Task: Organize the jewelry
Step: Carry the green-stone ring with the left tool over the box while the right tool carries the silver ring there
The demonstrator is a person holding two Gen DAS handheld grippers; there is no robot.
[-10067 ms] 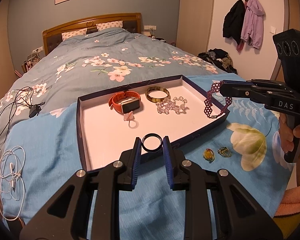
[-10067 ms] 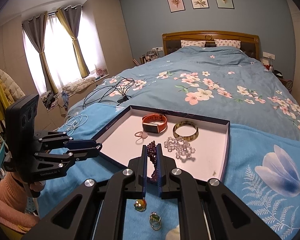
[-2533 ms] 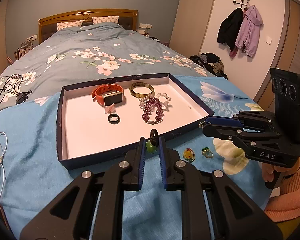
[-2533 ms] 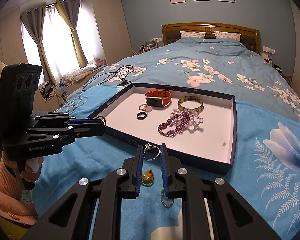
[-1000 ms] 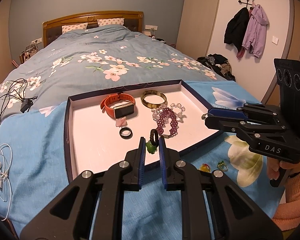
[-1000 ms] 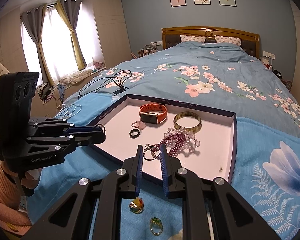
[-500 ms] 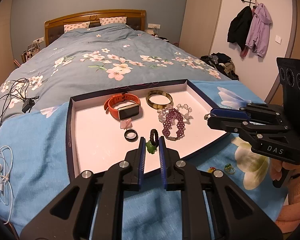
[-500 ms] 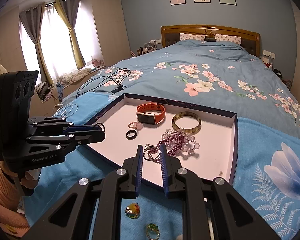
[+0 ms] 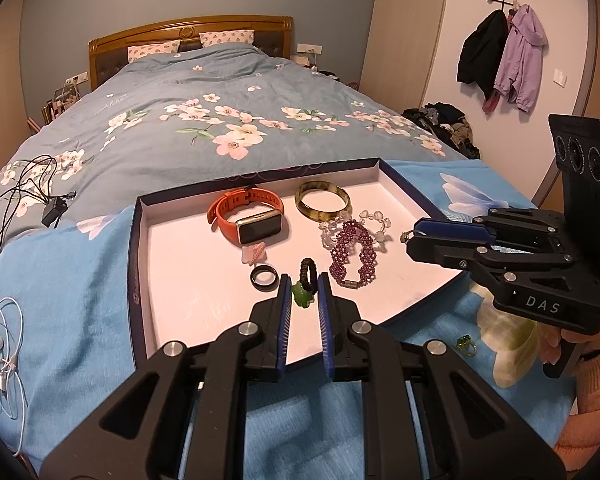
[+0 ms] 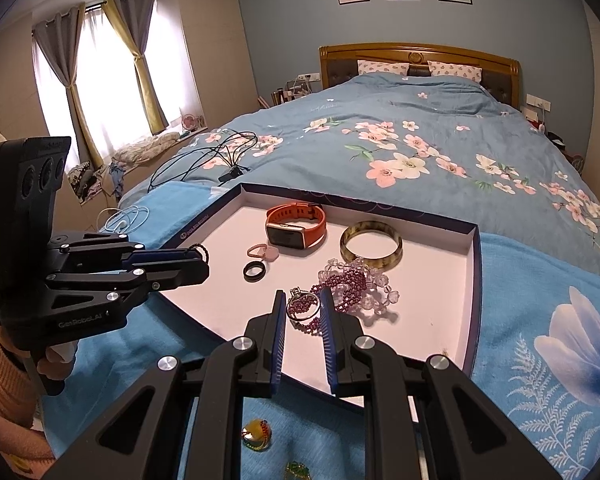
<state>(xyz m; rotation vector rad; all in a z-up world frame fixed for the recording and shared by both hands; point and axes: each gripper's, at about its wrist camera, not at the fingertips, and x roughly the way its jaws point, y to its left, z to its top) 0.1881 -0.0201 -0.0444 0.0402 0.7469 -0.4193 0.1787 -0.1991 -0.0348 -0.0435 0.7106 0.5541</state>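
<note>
Jaws pinched: left gripper (image 9: 303, 294) on green-charm ring (image 9: 303, 295), right gripper (image 10: 303, 309) on silver ring (image 10: 302, 305); both over tray (image 9: 138, 264) at frame centre, prob. for drop-off.

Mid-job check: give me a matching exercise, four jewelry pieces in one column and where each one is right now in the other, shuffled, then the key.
Things:
1. orange watch
2. silver ring
3. green-charm ring
4. yellow-stone ring

Places:
A. pinched in the left tool
B. lying on the blue blanket, outside the tray
C. pinched in the right tool
D. lying in the tray near its far wall

Pairs: 1-D, 2-C, 3-A, 4-B
</note>
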